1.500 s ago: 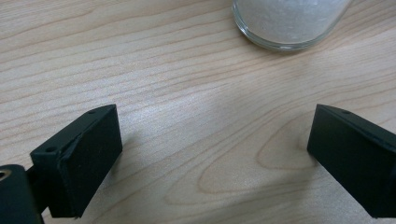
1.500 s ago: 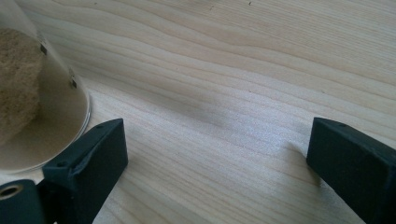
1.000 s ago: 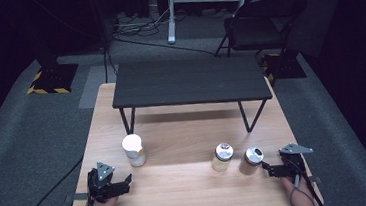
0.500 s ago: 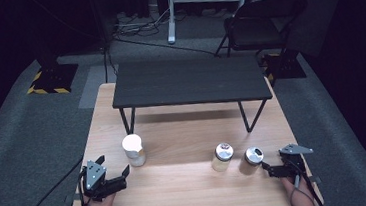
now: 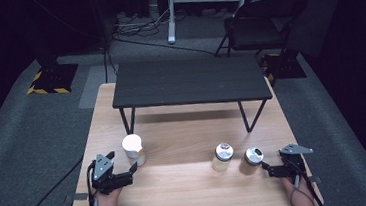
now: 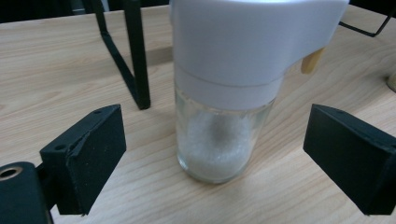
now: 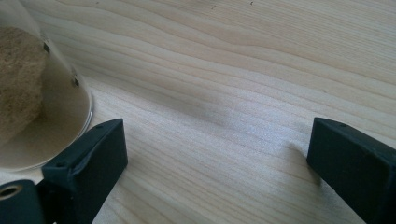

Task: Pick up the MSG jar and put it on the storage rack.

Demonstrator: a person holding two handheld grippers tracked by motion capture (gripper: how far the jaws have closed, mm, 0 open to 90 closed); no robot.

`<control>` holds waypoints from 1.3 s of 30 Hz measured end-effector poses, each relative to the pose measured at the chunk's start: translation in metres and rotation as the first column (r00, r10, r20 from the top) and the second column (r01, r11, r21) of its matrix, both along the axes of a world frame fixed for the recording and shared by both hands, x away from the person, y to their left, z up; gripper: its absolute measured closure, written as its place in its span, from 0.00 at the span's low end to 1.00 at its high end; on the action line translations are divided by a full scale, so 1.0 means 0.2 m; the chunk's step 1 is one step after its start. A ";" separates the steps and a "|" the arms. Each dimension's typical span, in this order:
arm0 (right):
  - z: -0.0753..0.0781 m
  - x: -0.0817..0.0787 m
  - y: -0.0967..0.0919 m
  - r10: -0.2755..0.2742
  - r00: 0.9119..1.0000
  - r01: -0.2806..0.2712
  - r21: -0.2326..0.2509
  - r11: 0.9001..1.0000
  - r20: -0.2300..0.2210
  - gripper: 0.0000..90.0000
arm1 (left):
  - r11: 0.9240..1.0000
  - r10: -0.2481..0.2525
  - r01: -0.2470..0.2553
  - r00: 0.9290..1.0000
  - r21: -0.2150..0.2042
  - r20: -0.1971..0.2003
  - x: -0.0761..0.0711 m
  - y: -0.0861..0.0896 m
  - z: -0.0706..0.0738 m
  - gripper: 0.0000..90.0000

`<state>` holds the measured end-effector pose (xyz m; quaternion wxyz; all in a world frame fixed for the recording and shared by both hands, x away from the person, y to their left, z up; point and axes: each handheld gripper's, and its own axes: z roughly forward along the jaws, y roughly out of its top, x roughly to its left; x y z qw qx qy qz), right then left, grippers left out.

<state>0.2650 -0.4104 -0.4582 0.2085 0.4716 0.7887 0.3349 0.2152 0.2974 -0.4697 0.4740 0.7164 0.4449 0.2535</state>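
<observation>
Left gripper (image 5: 129, 172) sits low-left in the high view, jaws spread wide either side of the white-capped shaker (image 6: 224, 102), not touching it. Right gripper (image 5: 267, 170), lower right, also spread, empty, beside a brown-filled jar (image 5: 251, 160). Farther up the bench (image 5: 188, 183), a black stand (image 5: 189, 81).

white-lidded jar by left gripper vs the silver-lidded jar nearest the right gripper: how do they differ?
Lid: the white-lidded jar has a tall white plastic cap with a small yellowish tab; the silver-lidded jar has a flat metal top.
Contents: white-lidded jar holds white grains; silver-lidded jar holds tan powder.
Position: white-lidded jar sits between the open left gripper jaws; silver-lidded jar stands beside the right gripper, outside its jaws.
Shared: both upright, clear glass.
</observation>
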 end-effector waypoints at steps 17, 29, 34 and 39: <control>0.00 0.00 0.00 -0.002 1.000 0.002 0.000 1.000 0.000 0.05 | 1.000 -0.018 0.018 1.000 0.012 0.010 0.13 -0.07 -0.03 0.10; 0.00 0.00 0.00 -0.006 1.000 0.006 0.000 1.000 -0.001 0.05 | 0.997 -0.071 0.069 0.994 0.021 0.081 0.16 -0.06 -0.08 0.34; 0.00 0.00 0.00 -0.005 1.000 0.005 0.000 1.000 0.000 0.05 | 0.997 -0.065 0.062 0.995 0.041 0.077 0.16 -0.08 -0.06 0.34; 0.00 0.00 0.00 -0.006 1.000 0.006 0.000 1.000 -0.001 0.05 | 0.996 -0.080 0.076 0.992 0.044 0.101 0.15 -0.12 -0.01 0.34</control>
